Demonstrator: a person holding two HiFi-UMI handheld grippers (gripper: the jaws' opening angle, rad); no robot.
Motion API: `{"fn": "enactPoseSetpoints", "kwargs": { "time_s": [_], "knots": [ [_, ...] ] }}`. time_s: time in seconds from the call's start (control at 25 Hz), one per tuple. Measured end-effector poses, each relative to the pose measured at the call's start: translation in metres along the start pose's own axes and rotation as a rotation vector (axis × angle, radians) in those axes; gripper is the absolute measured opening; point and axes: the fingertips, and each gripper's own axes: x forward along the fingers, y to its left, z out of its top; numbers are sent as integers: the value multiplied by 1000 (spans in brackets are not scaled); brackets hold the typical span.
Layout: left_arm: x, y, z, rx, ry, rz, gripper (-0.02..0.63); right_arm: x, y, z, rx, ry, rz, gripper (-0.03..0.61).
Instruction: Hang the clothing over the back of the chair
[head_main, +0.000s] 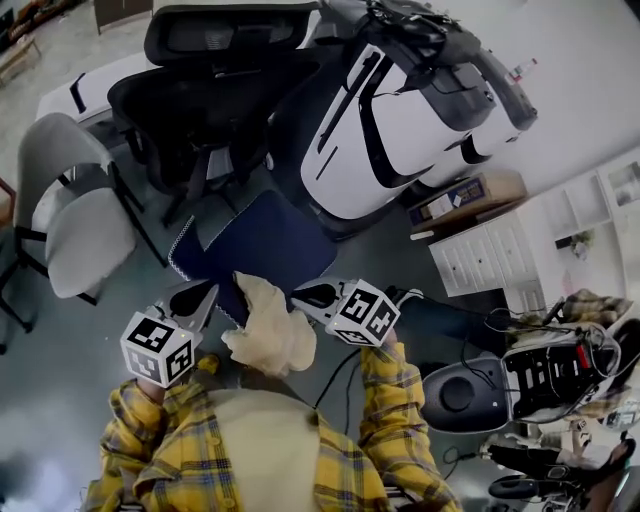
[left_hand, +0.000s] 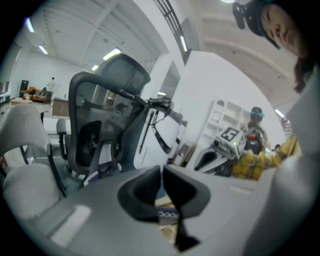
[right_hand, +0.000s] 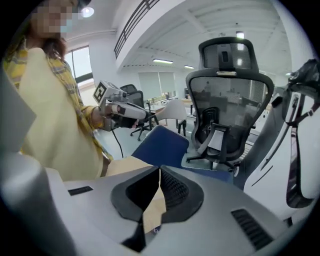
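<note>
Clothing (head_main: 265, 245) held up w/ both: left gripper (head_main: 204, 297) & right gripper (head_main: 303, 295) each clamped tight on fabric.

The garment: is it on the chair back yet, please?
No: the garment hangs from the left gripper and right gripper, both shut on it, off the chair.

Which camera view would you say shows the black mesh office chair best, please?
The right gripper view: the office chair stands upright and nearly whole, from headrest to base. The head view sees the chair from above, foreshortened. The left gripper view shows the chair at an angle, its base partly hidden.
</note>
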Motion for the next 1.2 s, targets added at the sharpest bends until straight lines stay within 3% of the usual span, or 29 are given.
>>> {"fn": "enactPoseSetpoints", "kwargs": {
  "time_s": [0.28, 0.48, 0.68, 0.8, 1.2],
  "knots": [
    [-1, 0, 2, -2, -31, -9, 8, -20, -18, 16, 152, -213, -286, 15],
    [0, 3, 0, 4, -18, 10, 8, -38, -21, 23, 265, -371, -418, 14],
    [-2, 8, -2, -1, -18, 30, 8, -50, -18, 22, 364, -468, -498, 14],
    [-6, 8, -2, 5, -14, 36, 8, -60, -15, 28, 423, -533, -497, 14],
    [-11, 12, 1, -6, -39, 53, 8, -78, -14, 42, 412, -560, -541, 14]
  ]
}}
